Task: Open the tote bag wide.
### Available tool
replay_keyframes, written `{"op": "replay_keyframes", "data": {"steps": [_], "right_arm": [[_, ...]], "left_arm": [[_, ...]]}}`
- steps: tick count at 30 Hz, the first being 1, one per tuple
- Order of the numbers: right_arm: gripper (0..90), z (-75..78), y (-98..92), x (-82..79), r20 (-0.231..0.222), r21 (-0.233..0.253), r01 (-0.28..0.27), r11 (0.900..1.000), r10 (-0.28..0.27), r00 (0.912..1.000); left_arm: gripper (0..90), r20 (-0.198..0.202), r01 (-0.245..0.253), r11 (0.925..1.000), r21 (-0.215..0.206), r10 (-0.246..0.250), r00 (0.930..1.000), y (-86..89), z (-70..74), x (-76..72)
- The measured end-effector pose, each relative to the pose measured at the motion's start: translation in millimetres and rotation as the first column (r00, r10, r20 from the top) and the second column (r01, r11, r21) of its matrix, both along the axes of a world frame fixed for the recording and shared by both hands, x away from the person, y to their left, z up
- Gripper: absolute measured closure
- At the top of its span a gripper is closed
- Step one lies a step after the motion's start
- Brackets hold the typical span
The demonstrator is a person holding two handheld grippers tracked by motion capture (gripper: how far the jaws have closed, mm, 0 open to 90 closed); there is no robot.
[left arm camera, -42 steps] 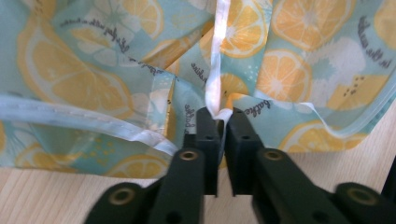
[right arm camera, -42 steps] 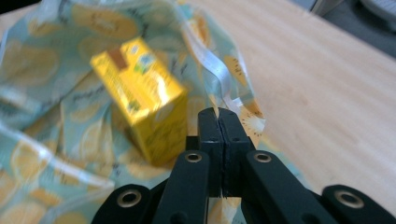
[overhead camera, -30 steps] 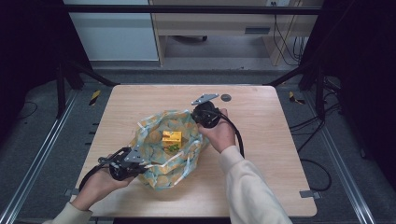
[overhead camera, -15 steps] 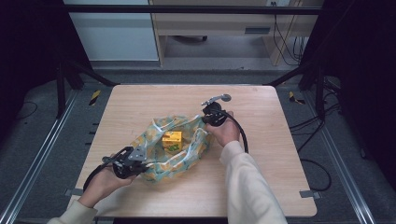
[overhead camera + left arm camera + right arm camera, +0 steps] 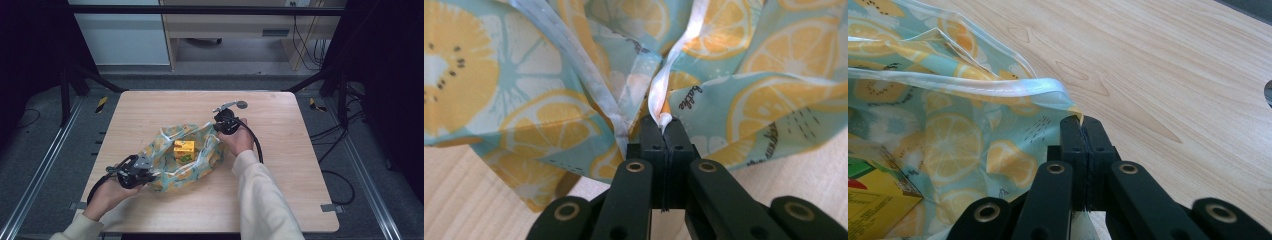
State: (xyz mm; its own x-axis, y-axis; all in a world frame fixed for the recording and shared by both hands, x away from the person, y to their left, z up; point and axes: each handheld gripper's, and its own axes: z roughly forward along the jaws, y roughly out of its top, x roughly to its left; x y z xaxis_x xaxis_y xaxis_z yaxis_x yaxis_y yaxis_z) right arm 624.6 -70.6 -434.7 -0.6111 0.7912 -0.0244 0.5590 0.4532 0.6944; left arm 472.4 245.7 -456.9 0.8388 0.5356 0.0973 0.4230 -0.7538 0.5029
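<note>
The left tool has its jaws pressed together on the white rim of the fruit-print bag, pinching a fold of it at the bag's near-left end, low over the worktop. The right tool is likewise clamped shut, gripping the bag's rim at the far-right corner, where the pale edge strip folds into its jaws. Seen from above, the left tool and the right tool sit at opposite ends of the bag, which lies stretched diagonally between them near the middle of the worktop. A yellow carton lies inside the bag's open mouth, and its corner shows at the lower left of the right gripper view. Compared with a second ago, the two tools have drawn farther apart: the right one has moved toward the far right, the left one toward the near edge, and the bag, bunched and rounded then, now lies longer and flatter, its mouth narrowed around the carton.
</note>
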Motion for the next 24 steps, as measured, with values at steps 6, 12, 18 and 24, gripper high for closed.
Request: {"op": "replay_keyframes", "data": {"steps": [6, 12, 18, 24], "right_arm": [[88.7, -4.7, -4.6, 4.5, -0.030, 0.003, 0.022, 1.000, -0.022, 0.9993], [81.6, 4.5, -4.3, 1.7, 0.004, 0.016, 0.019, 1.000, -0.020, 0.9998], [50.4, 23.9, -7.8, -3.6, 0.042, 0.050, 0.009, 0.999, -0.011, 0.9991], [34.6, 54.8, -11.8, -21.1, 0.108, 0.063, -0.023, 0.998, 0.016, 0.9940]], "left_arm": [[90.0, -0.018, 0.002, 1.0000, 0.008, -0.002, 0.9998, 0.8, -6.0, -1.1], [89.6, -0.031, 0.014, 0.9998, 0.011, -0.014, 0.9994, 0.8, -5.2, -5.1], [60.3, 0.050, -0.026, 0.9985, -0.048, 0.028, 0.9984, -3.5, 9.3, -10.8], [44.8, 0.146, -0.032, 0.9963, -0.080, 0.043, 0.9884, -6.6, 38.1, -13.0]]}}
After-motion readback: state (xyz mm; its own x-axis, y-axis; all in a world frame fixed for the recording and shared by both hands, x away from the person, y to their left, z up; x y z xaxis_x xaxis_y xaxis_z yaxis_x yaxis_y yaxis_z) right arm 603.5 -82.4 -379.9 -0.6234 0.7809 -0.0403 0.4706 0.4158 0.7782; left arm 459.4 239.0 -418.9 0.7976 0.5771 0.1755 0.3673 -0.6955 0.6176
